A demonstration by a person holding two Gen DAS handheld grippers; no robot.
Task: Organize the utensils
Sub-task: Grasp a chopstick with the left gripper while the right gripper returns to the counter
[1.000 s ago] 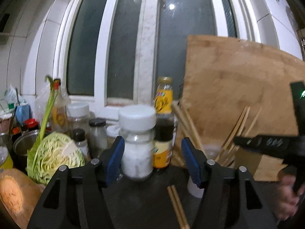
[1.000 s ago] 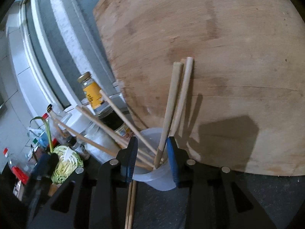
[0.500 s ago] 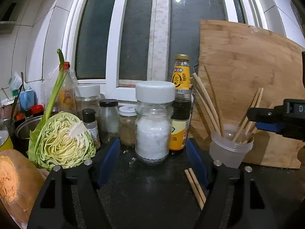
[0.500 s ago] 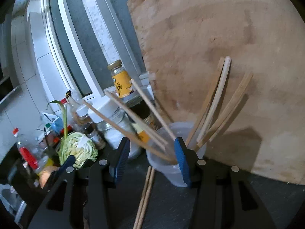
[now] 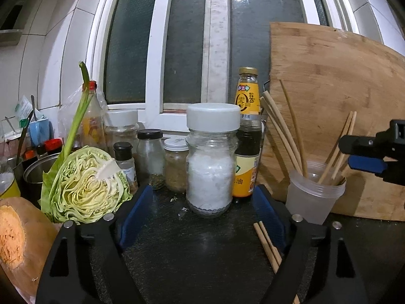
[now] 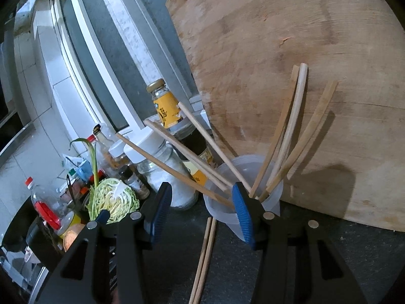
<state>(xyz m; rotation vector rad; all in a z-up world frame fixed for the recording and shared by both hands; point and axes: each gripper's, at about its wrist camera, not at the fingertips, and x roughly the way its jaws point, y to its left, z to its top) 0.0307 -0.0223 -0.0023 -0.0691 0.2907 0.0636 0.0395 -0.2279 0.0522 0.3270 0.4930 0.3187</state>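
Observation:
A clear plastic cup (image 5: 314,197) stands on the dark counter against the wooden board and holds several wooden chopsticks (image 5: 283,131). It also shows in the right wrist view (image 6: 268,190), with its chopsticks (image 6: 293,131) fanned out. A loose pair of chopsticks (image 5: 268,245) lies on the counter in front of the cup, seen too in the right wrist view (image 6: 205,253). My left gripper (image 5: 202,215) is open and empty, low over the counter before a salt jar. My right gripper (image 6: 200,212) is open and empty, just above and left of the cup; it also shows in the left wrist view (image 5: 367,154).
A big wooden cutting board (image 5: 341,101) leans on the window at the right. A salt jar (image 5: 211,159), a sauce bottle (image 5: 248,136) and several spice jars (image 5: 149,157) stand along the sill. A halved cabbage (image 5: 83,187) and a cut squash (image 5: 17,238) lie at the left.
My right gripper has opened wide, let go of the chopsticks it dropped into the cup, and pulled back. My left gripper has drawn back from the jars.

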